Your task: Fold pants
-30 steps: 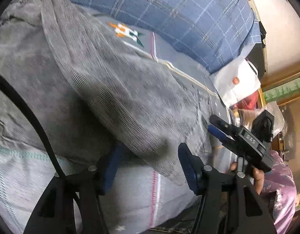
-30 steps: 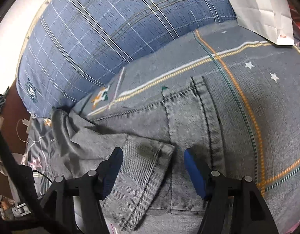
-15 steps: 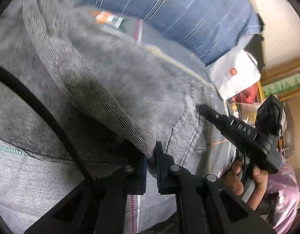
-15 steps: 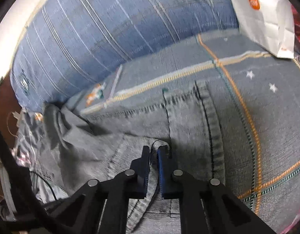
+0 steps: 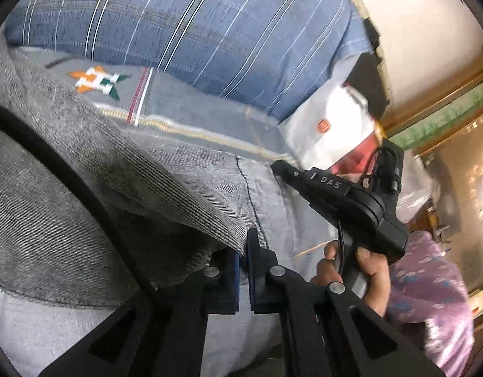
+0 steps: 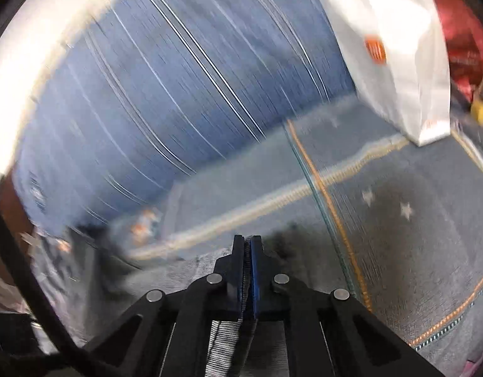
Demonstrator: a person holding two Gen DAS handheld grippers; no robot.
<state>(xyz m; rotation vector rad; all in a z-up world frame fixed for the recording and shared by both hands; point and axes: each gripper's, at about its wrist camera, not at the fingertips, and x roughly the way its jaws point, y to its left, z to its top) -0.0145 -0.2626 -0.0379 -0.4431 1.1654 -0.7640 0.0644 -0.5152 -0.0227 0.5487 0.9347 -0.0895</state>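
Grey denim pants (image 5: 109, 188) lie on a grey-blue bedsheet (image 5: 184, 110), their cloth lifted near the camera in the left wrist view. My left gripper (image 5: 244, 245) is shut on a hem edge of the pants. To its right a hand holds the other gripper's black body (image 5: 345, 201), whose tip meets the same cloth. In the blurred right wrist view my right gripper (image 6: 247, 245) is shut on a fold of the pants (image 6: 232, 345), which hang down between its arms.
A big blue striped pillow (image 5: 184, 28) lies along the back of the bed. A white paper bag (image 6: 398, 50) with an orange logo stands at the right, red packaging (image 6: 461, 40) behind it. A purple patterned sleeve (image 5: 430, 289) shows at lower right.
Both grippers went from open around the pants' edges to shut on the cloth. Both have since lifted, raising the fabric off the bed; the right view has swung upward.
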